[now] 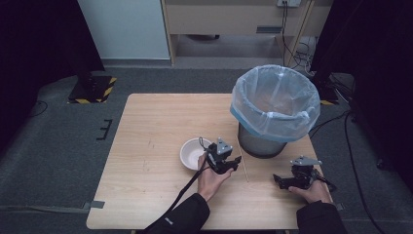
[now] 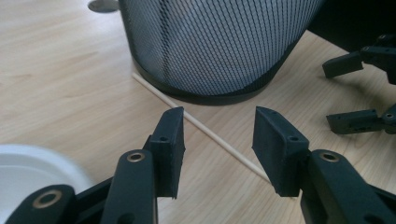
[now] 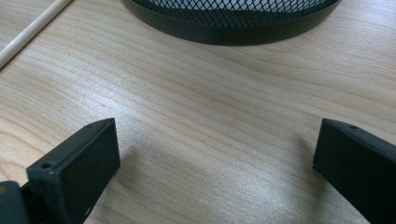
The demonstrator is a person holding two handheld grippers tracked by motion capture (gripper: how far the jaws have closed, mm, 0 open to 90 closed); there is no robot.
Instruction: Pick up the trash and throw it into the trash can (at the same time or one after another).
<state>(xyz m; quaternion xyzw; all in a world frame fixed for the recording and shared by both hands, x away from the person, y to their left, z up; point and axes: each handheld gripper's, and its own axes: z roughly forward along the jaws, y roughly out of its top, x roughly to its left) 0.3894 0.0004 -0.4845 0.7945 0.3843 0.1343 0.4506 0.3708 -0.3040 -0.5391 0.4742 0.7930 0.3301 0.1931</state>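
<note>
A thin wooden stick (image 1: 242, 160) lies flat on the table beside the black mesh bin (image 1: 260, 142), which has a blue plastic liner (image 1: 275, 101). My left gripper (image 1: 237, 161) is open, its jaws straddling the stick (image 2: 212, 136) just above it. A white bowl (image 1: 194, 153) sits to the left of that hand and shows at the lower left (image 2: 32, 172) of the left gripper view. My right gripper (image 1: 276, 179) is open and low over bare wood near the front right, pointing left. The stick's end (image 3: 32, 30) and the bin's base (image 3: 233, 23) lie ahead of it.
The wooden table (image 1: 146, 141) has open room on its left half. The bin stands at the back right, close to both hands. The right gripper's jaws show at the right edge (image 2: 359, 93) of the left gripper view. Cables trail on the grey floor.
</note>
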